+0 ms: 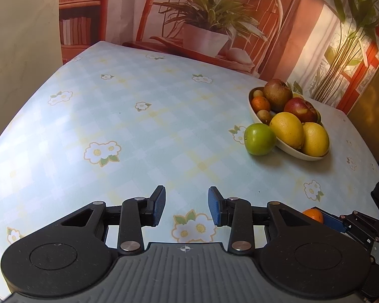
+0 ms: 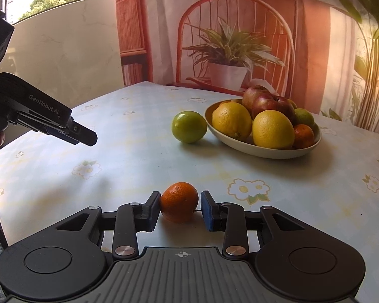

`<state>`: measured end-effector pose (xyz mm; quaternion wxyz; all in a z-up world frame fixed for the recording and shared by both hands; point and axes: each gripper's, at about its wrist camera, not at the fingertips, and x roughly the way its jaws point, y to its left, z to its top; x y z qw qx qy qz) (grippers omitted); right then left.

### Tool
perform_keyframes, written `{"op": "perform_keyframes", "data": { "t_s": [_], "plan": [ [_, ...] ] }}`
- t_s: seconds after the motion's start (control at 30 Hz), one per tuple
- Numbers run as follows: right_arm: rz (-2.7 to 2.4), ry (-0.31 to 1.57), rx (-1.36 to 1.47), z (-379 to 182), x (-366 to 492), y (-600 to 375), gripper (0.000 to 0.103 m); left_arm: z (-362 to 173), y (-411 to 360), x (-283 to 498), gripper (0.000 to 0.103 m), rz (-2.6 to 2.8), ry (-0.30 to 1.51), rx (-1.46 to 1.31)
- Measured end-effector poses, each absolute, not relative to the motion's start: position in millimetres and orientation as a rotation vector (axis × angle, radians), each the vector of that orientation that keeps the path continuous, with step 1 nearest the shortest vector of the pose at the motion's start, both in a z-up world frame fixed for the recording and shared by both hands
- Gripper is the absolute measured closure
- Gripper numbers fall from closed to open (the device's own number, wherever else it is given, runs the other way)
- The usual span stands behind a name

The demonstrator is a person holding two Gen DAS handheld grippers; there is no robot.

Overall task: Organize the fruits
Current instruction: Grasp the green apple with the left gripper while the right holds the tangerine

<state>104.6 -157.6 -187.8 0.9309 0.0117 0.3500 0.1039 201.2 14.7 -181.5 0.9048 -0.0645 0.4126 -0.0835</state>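
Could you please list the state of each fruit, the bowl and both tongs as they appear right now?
Small orange: on the table, between the right tongs' pads.
Green apple: loose on the table, beside the bowl.
Bowl: upright, heaped with fruit.
Two yellow citrus: in the bowl, at its front.
Right tongs: shut on the small orange.
Left tongs: open, empty.

A table (image 2: 139,166) under a pale blue checked cloth printed with white flowers carries three things. A small orange mandarin (image 2: 179,205) sits on the cloth between the right gripper's jaws. Farther ahead of those jaws and to their right stands a shallow cream bowl (image 2: 265,151) heaped with yellow, red, green and orange fruit. A green apple (image 2: 189,126) rests on the cloth just beside the bowl's left rim, ahead of the jaws.
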Motion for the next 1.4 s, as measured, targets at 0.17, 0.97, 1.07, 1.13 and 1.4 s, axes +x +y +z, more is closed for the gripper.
{"op": "perform_keyframes", "data": {
  "t_s": [0.17,0.97,1.07,1.13,1.4],
  "plan": [
    [0.202,0.688,0.125,-187,102,-173,0.072,-169,7,208,0.064,-0.191,0.816,-0.106],
    [0.142,0.619,0.215,-187,94,-192,0.072,-179,-68,270,0.054,-0.306,0.754,-0.075],
    [0.147,0.622,0.220,-187,95,-192,0.072,-185,-72,275,0.054,-0.316,0.752,-0.078],
    [0.152,0.626,0.222,-188,96,-192,0.072,-188,-75,276,0.054,-0.327,0.753,-0.070],
    [0.146,0.636,0.247,-190,98,-194,0.072,-198,-83,280,0.049,-0.353,0.764,-0.048]
  ]
}}
